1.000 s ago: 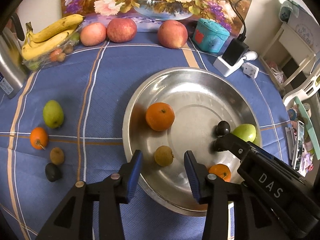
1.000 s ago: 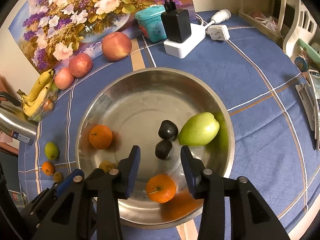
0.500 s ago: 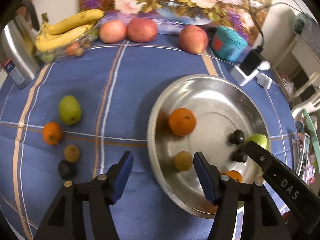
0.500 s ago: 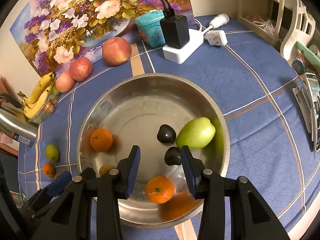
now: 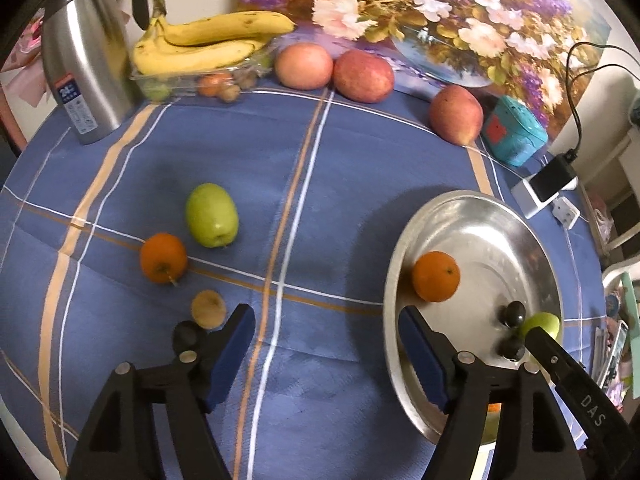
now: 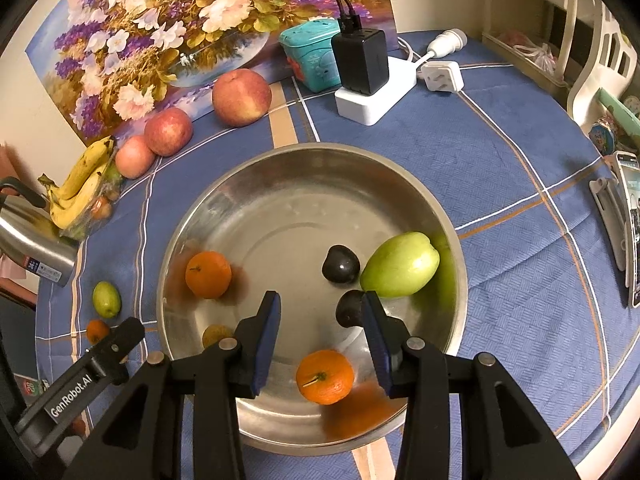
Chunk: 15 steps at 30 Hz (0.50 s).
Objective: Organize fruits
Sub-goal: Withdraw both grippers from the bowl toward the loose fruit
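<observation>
A steel bowl (image 6: 312, 150) holds two oranges (image 6: 208, 274) (image 6: 325, 376), two dark plums (image 6: 340, 264) (image 6: 350, 308), a green apple (image 6: 400, 264) and a small brown fruit (image 6: 214, 334). My right gripper (image 6: 320, 336) hovers open over the bowl's near side with nothing between its fingers; the nearer plum sits at its right finger. My left gripper (image 5: 328, 350) is over bare cloth left of the bowl (image 5: 390, 320), its jaws opening and empty. To its left on the cloth lie a green apple (image 5: 211, 220), an orange (image 5: 163, 258), a brown fruit (image 5: 207, 309) and a dark fruit (image 5: 186, 336).
At the back stand a steel kettle (image 5: 86, 68), bananas (image 5: 208, 44) on a clear tray, three red apples (image 5: 362, 76), a teal box (image 5: 514, 132) and a flower painting (image 6: 180, 28). A charger on a white power strip (image 6: 372, 92) and a phone (image 6: 632, 232) lie to the right.
My left gripper has swung left off the bowl onto the cloth and its jaws have widened, leaving the small brown fruit in the bowl. One plum rolled toward my right finger; the right gripper stayed.
</observation>
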Each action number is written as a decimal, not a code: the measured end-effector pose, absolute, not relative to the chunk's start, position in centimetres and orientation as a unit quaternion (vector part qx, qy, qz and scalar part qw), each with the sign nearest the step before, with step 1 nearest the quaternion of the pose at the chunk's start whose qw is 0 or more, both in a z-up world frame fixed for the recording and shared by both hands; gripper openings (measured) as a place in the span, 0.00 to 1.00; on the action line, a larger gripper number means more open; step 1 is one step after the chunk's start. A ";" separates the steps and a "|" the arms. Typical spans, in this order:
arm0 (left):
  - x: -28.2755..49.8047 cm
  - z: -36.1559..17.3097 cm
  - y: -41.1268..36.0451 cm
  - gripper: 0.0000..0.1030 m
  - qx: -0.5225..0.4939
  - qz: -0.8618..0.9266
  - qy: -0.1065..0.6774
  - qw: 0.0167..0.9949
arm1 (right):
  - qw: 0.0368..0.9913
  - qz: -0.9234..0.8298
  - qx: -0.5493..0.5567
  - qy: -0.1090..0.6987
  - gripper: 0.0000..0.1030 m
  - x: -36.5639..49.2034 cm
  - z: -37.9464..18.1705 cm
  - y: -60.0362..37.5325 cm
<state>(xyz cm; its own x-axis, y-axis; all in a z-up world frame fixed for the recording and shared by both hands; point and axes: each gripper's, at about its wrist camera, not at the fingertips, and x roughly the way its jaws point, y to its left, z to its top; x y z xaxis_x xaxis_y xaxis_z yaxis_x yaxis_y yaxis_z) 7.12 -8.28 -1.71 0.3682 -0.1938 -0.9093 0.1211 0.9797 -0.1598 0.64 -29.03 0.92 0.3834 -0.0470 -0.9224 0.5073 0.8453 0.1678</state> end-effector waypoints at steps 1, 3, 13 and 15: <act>7.2 -1.8 -8.2 0.80 -0.032 -0.093 0.554 0.827 | 0.803 -0.172 0.216 0.528 0.42 0.7 0.9 -29.0; 7.2 -1.7 -8.1 0.93 -0.026 -0.083 0.551 0.830 | 0.804 -0.169 0.210 0.530 0.61 0.8 0.8 -28.9; 7.3 -1.9 -7.9 1.00 0.006 -0.053 0.543 0.838 | 0.808 -0.171 0.180 0.534 0.77 1.1 0.8 -28.5; 7.2 -2.0 -7.9 1.00 0.008 -0.049 0.543 0.838 | 0.808 -0.174 0.178 0.534 0.83 1.1 0.8 -28.5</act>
<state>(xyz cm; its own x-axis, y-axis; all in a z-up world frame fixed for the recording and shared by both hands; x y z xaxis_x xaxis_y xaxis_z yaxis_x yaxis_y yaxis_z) 7.20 -7.87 -1.99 0.4059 -0.0731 -0.9110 0.0907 0.9951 -0.0395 1.10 -28.53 0.77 0.3686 -0.0906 -0.9252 0.4720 0.8756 0.1023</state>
